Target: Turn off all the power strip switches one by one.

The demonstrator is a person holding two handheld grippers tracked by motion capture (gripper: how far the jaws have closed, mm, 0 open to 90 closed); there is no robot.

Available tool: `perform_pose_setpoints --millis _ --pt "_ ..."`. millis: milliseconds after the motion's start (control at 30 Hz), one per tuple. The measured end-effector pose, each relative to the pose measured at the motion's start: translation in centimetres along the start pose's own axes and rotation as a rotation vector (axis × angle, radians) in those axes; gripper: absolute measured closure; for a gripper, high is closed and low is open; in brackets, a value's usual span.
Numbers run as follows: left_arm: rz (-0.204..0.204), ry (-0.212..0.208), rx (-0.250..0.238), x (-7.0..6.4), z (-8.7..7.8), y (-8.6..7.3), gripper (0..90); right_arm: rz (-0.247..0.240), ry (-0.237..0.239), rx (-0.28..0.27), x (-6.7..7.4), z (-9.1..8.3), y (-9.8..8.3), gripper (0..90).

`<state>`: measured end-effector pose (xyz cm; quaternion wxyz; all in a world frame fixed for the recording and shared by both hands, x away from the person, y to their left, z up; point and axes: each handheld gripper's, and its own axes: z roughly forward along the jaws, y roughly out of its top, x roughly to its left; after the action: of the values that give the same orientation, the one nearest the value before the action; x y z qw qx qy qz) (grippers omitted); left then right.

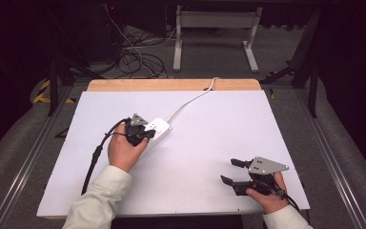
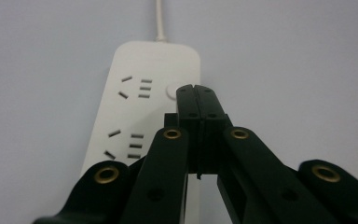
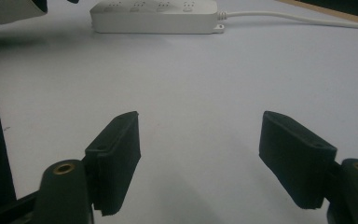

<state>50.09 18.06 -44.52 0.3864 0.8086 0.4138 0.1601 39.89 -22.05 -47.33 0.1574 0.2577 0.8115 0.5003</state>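
Left tool (image 2: 196, 88) jaws pressed together, right tool (image 3: 200, 154) jaws spread wide

No text, brand name or number can be read in any of the views. The white power strip (image 2: 142, 98) carries only its socket slots and a plain round button, without any printed label. The white tabletop (image 1: 209, 143) is also without any writing or sign.
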Motion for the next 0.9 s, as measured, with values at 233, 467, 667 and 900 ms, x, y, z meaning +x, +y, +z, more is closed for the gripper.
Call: perform_pose_setpoints --millis 233,467,667,900 --pt "-0.005 -0.008 -0.045 -0.1 -1.0 0.4 90.0 0.000 -0.001 -0.004 0.0 -0.1 0.0 29.5" --pt "0.011 0.003 -0.043 0.0 -1.2 0.7 90.0 -0.001 -0.001 0.000 0.0 0.0 0.0 29.5" --pt "0.005 -0.018 -0.041 0.1 -0.8 1.6 90.0 0.001 0.001 0.002 0.1 0.1 0.0 29.5" --pt "-0.040 -0.016 -0.022 1.0 0.5 2.0 90.0 0.003 0.001 0.003 0.0 0.1 0.0 29.5"
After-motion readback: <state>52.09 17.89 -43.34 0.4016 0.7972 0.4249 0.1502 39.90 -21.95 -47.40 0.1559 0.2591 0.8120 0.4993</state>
